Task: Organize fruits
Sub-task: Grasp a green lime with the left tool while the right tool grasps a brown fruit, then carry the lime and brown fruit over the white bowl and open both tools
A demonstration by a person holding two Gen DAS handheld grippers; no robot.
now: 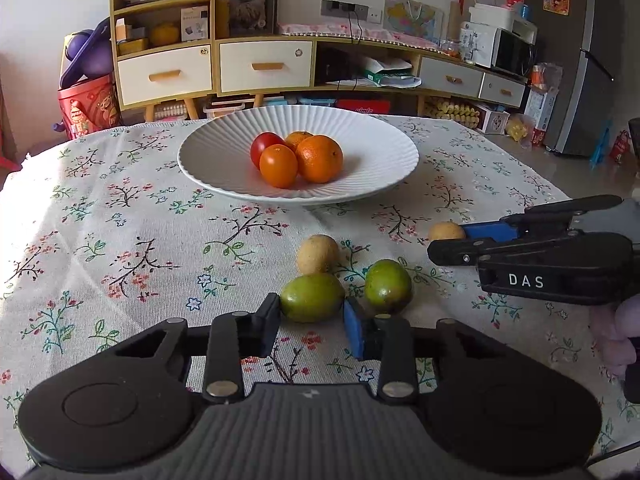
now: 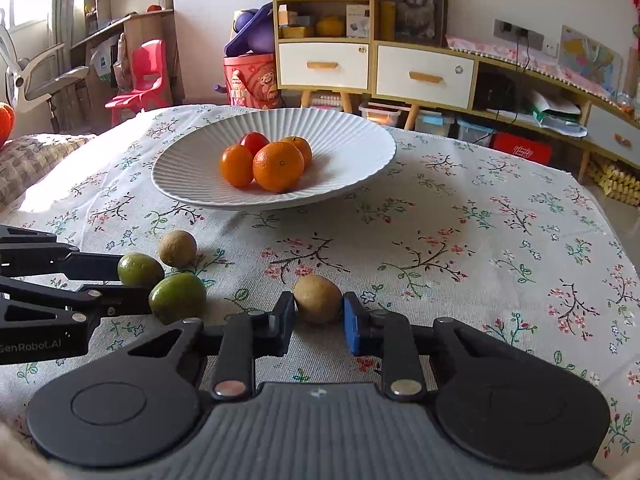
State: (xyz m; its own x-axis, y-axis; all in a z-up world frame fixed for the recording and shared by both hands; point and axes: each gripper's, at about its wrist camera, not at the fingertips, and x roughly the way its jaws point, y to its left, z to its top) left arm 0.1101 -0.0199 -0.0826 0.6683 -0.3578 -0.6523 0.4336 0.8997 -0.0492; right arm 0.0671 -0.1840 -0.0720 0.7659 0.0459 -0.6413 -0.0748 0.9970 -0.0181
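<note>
A white ribbed plate (image 1: pixel 224 184) (image 2: pixel 352 168) holds several oranges (image 1: pixel 319 158) (image 2: pixel 278 166) and a red tomato (image 1: pixel 264 145) (image 2: pixel 254 141). On the floral cloth lie two green fruits (image 1: pixel 312 298) (image 1: pixel 388 286) (image 2: pixel 140 269) (image 2: pixel 177 296) and two tan round fruits (image 1: pixel 318 254) (image 1: pixel 446 232) (image 2: pixel 177 248) (image 2: pixel 317 298). My left gripper (image 1: pixel 312 320) (image 2: pixel 134 282) is open, its fingers on either side of the nearer green fruit. My right gripper (image 2: pixel 318 316) (image 1: pixel 452 240) is open, its fingers flanking a tan fruit on the cloth.
The table is covered with a floral cloth (image 1: pixel 120 220) (image 2: pixel 480 240). Behind it stand wooden cabinets with drawers (image 1: pixel 264 66) (image 2: pixel 424 76), a red bucket (image 1: pixel 88 110) and a red chair (image 2: pixel 144 76). The table's right edge drops to the floor (image 1: pixel 580 168).
</note>
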